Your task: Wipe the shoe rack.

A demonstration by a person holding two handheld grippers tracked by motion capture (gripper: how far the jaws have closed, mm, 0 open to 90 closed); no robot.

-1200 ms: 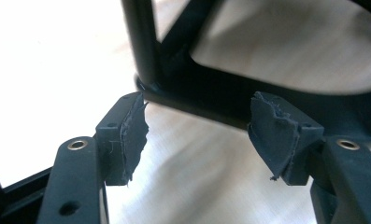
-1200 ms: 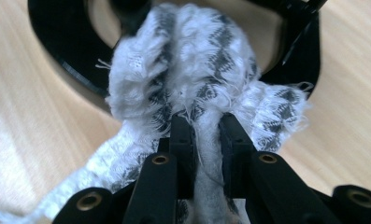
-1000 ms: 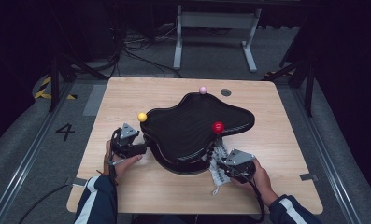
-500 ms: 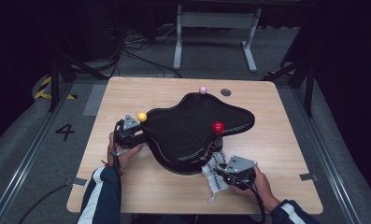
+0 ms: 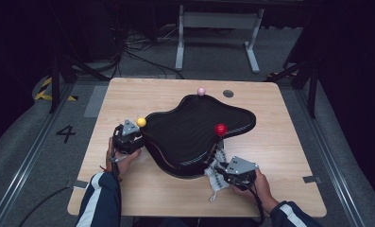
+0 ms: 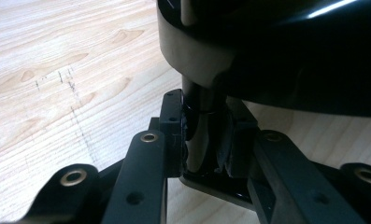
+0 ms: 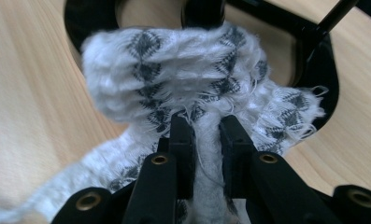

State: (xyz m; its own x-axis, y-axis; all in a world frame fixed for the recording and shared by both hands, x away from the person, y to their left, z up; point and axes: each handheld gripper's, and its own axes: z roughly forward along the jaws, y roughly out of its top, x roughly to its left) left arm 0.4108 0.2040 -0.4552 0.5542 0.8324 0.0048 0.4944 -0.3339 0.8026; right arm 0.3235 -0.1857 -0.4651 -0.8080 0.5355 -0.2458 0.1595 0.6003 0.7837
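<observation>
- my left gripper (image 6: 204,140) has just closed onto a black post (image 6: 199,126) under the black tray (image 5: 194,130); a slip would tip it.
- my right gripper (image 7: 205,135) pinches the white cloth (image 7: 192,84) just ahead of it; pulling may snag the frame (image 7: 314,70).

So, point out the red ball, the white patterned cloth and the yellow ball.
Red ball (image 5: 220,129), high view, its top.
White patterned knitted cloth (image 7: 174,79), right gripper view, bunched fold.
Yellow ball (image 5: 141,122), high view, its centre.

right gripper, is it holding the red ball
No, the right gripper is shut on the white patterned cloth; the red ball sits apart on the black board.
</observation>
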